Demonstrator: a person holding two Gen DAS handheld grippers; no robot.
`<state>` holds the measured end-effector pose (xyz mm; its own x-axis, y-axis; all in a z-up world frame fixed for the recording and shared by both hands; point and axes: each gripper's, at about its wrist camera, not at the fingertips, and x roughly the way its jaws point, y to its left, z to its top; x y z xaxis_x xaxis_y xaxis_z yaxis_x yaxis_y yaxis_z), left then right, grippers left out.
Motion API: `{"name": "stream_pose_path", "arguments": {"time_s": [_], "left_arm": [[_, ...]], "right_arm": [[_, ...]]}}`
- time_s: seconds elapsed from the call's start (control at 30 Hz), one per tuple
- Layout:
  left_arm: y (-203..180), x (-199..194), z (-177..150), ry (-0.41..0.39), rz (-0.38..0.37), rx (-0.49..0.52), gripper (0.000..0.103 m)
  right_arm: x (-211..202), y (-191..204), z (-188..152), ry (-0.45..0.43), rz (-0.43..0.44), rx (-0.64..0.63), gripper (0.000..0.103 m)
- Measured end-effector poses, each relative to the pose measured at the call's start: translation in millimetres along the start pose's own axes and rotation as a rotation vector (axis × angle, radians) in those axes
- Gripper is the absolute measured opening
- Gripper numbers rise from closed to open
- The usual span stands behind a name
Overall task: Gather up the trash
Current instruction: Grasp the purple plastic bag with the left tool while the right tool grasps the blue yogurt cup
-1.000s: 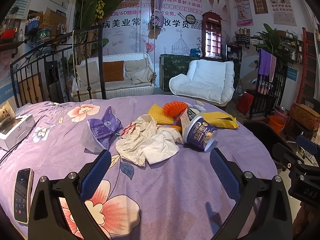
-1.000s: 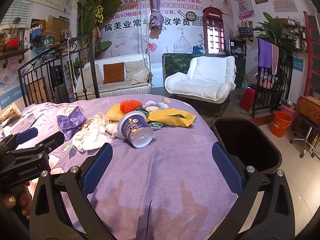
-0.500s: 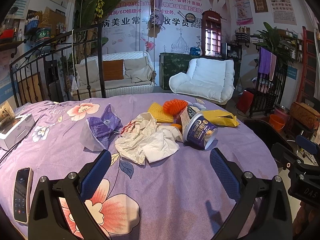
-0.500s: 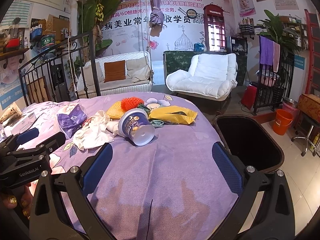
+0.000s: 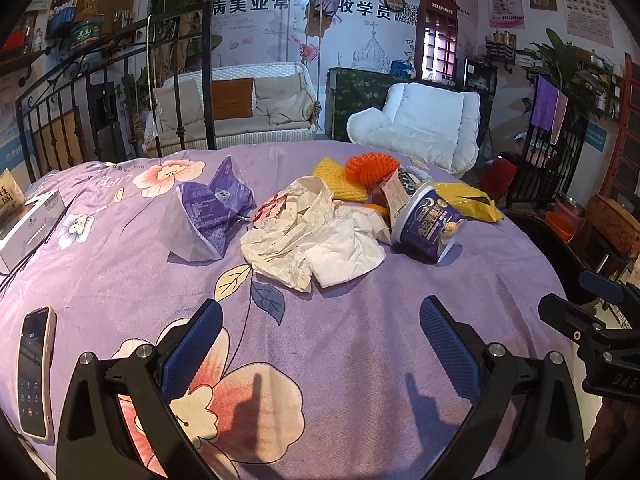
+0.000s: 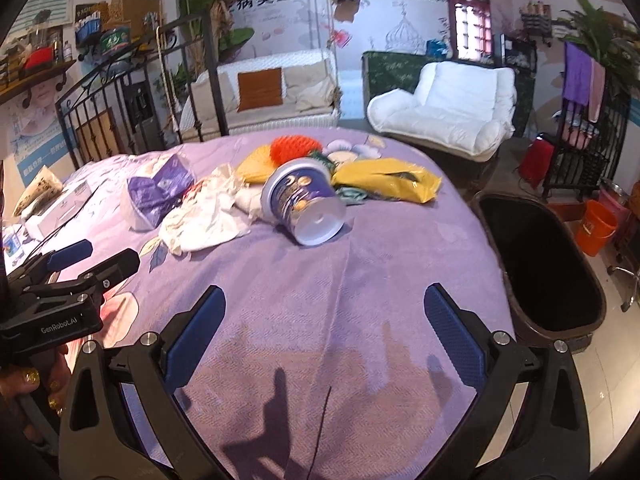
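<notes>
A heap of trash lies on the purple flowered bedspread (image 5: 360, 340): a purple snack bag (image 5: 214, 208), crumpled white paper (image 5: 308, 236), a tipped blue noodle cup (image 5: 426, 224), yellow and orange foam nets (image 5: 360, 172), a yellow bag (image 5: 468, 200). My left gripper (image 5: 320, 332) hovers open, short of the paper. In the right wrist view the cup (image 6: 304, 208) lies on its side beyond my open right gripper (image 6: 324, 320). A black bin (image 6: 540, 264) stands at the bed's right edge. Both grippers hold nothing.
A phone (image 5: 34, 368) lies at the left front of the bed, and a white box (image 5: 28, 224) further back. An iron bed frame (image 5: 120, 100) rises at the left. Beyond are a sofa (image 5: 240, 108), a white armchair (image 5: 424, 128) and an orange bucket (image 6: 598, 226).
Both grippers have moved slightly forward toward the trash pile, which now looks a little larger. Nothing was grasped or shifted.
</notes>
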<state>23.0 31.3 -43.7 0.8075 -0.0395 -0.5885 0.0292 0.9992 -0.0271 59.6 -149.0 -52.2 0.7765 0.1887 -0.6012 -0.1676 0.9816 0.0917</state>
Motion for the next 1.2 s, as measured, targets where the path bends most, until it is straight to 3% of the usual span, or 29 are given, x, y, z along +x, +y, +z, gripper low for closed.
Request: {"name": "stream_pose_path", "arguments": {"time_s": [0.37,0.73,1.0,1.2], "left_arm": [[50,31,33,0.056,0.030,0.020,0.098],[113,83,68,0.176,0.048,-0.101,0.098],[138,129,75,0.263,0.063,-0.136,0.098],[140,141,73,0.274,0.037,-0.159,0.078]], "right_arm": [[51,7,41,0.152,0.124,-0.082,0.098],[121,9,93,0.267,0.121,-0.203,0.098],[153,16,110,0.335,0.125,-0.263,0.098],[171,25,108,0.373,0.109,-0.308,0.090]]}}
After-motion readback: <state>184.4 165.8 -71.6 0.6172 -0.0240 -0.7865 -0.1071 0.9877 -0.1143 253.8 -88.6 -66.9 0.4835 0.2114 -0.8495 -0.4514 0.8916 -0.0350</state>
